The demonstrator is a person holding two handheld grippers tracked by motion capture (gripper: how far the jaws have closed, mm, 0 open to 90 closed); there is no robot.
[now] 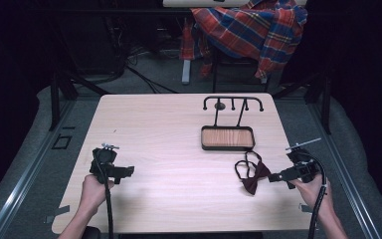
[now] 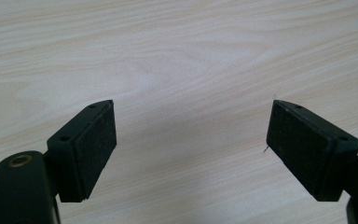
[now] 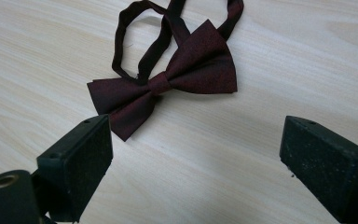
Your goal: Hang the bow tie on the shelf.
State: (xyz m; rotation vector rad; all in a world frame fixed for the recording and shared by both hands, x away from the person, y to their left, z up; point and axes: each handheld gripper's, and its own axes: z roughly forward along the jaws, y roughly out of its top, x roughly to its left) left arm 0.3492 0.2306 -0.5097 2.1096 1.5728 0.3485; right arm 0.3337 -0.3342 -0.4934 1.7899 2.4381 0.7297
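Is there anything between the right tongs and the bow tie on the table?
Nothing visible. The right tongs are open, and bare table lies between them and the bow tie.

Both black grippers, left gripper (image 1: 110, 167) and right gripper (image 1: 298, 169), have flat-padded jaws and trailing black cables.

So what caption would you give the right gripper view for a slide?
Right gripper, jaws wide open, poised just short of a dark red bow tie lying flat on the wooden table.

Plaid cloth (image 1: 251, 27) over a chair beyond the table (image 1: 164, 124); floor cables (image 1: 144, 74).
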